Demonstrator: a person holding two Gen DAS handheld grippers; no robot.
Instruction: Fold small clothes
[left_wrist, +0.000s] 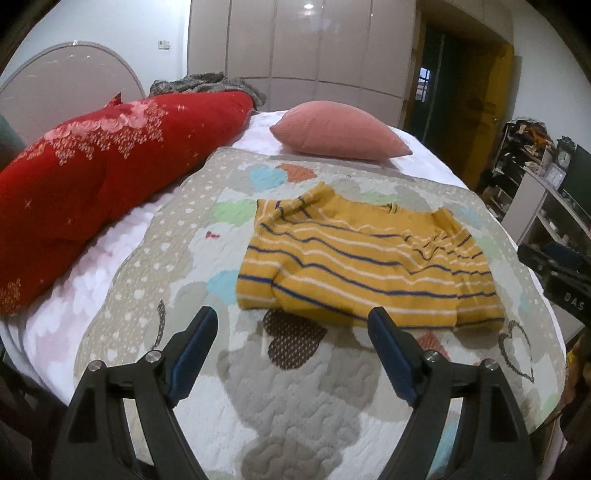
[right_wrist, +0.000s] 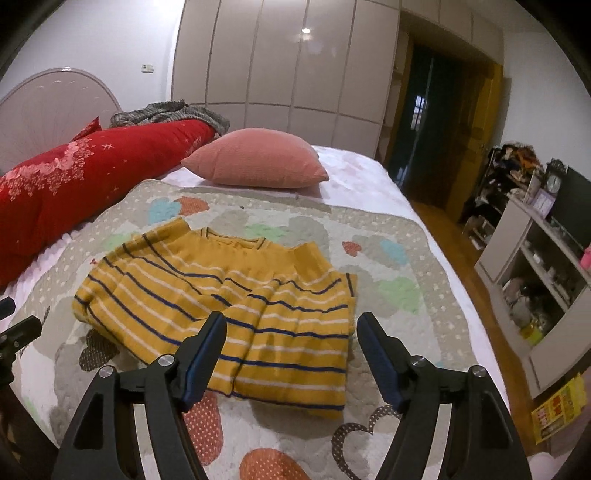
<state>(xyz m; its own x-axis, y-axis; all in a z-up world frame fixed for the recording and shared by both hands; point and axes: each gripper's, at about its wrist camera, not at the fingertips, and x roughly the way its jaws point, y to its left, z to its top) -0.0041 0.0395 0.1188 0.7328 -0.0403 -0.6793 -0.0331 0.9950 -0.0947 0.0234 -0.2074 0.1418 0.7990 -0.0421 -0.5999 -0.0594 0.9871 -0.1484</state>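
So both our grippers are empty right now: the left gripper (left_wrist: 291, 325) has its jaws spread wide with nothing between them, hanging just short of the near hem of the striped yellow sweater (left_wrist: 354, 258), and the right gripper (right_wrist: 291, 330) is spread the same way, nothing pinched, over the sweater's near right part. The sweater (right_wrist: 229, 310) lies in the middle of the heart-patterned quilt (left_wrist: 295, 398), with the collar on the far side from us. It looks like we've got both sleeves and sides turned in over the body already, so it's a rough rectangle, a bit lumpy on the right where the layers bunch up. Our guess is what's left is bringing the bottom hem up toward the collar, maybe smoothing that right side too. Beyond the sweater, a pink pillow (left_wrist: 340, 129) sits past the quilt's far edge, and a long red bolster (left_wrist: 110, 166) runs off to the sweater's left.
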